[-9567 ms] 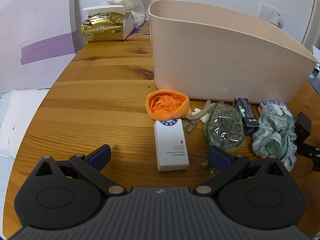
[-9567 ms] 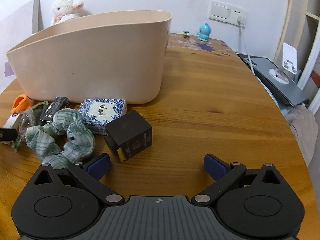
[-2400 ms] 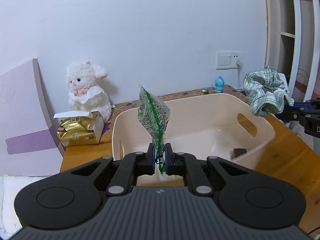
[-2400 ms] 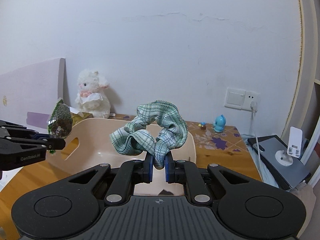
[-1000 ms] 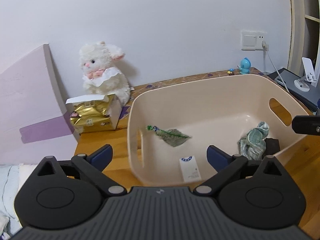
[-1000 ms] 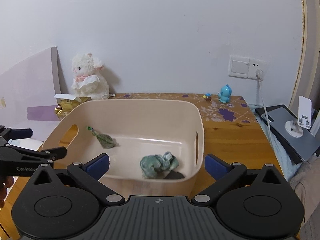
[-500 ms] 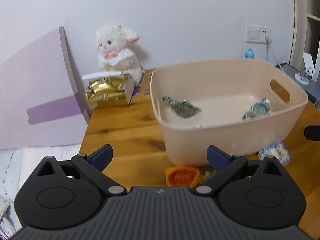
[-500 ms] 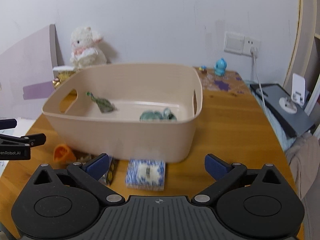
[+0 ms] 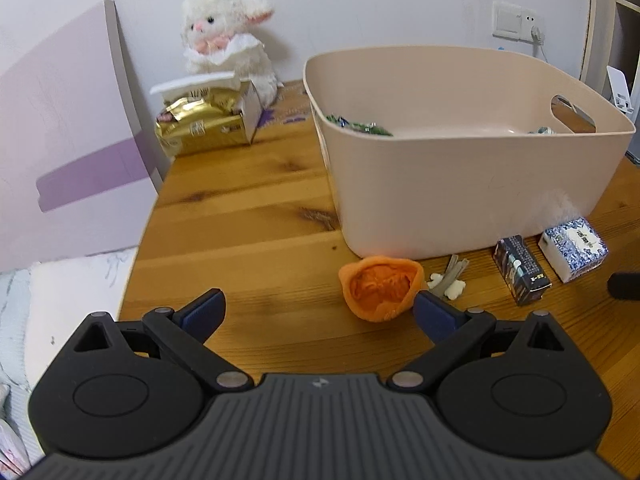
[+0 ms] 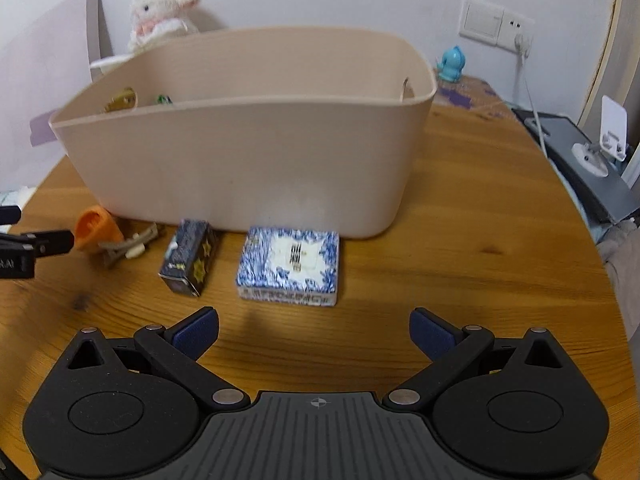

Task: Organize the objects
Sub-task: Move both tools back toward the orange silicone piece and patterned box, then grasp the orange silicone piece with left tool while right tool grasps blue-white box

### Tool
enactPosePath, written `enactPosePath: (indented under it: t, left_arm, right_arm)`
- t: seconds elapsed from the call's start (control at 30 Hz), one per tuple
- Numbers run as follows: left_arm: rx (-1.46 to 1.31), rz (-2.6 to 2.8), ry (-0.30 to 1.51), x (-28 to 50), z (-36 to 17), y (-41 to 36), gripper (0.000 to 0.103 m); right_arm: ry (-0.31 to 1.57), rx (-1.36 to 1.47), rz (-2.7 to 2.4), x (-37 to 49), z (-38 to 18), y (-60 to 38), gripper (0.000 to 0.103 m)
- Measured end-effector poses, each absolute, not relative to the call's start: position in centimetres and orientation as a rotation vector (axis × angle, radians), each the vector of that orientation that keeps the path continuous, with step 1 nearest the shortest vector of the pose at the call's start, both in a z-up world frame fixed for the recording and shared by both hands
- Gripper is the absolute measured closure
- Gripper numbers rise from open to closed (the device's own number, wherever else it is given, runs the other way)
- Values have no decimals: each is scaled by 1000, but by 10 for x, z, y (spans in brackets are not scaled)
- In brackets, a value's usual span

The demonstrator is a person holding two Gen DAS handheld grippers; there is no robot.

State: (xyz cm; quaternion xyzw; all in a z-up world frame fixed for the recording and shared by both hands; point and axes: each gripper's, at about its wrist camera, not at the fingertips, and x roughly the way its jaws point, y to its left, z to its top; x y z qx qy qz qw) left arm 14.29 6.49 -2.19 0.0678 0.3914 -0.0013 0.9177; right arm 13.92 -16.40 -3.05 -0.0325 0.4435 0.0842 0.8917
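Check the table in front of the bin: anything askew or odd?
Nothing spilled or damaged. The orange peel, hair clip, dark box and blue-white box lie loose at the beige bin front wall, not yet binned.

Your left hand-held gripper (image 9: pixel 318 310): jaws gaping wide, holding nothing. Your right hand-held gripper (image 10: pixel 314 330): likewise gaping, carrying nothing.

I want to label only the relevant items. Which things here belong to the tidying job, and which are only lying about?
For the job: beige bin, blue-and-white box, dark carton, orange cup-shaped thing, hair clip.

Only lying about: plush lamb, gold packet, blue figurine.
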Motion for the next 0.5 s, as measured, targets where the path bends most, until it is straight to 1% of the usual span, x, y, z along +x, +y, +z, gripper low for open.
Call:
enactPosePath:
  t: [0.3,0.5]
  left_arm:
    - [84,-30,828,162,-39,65,2]
    - [43,-48,827,175,-47,66,2]
  right_arm:
    - [951,-75,178,155,-52,-154,0]
    - [924,-91,171,163,-53,-146,0]
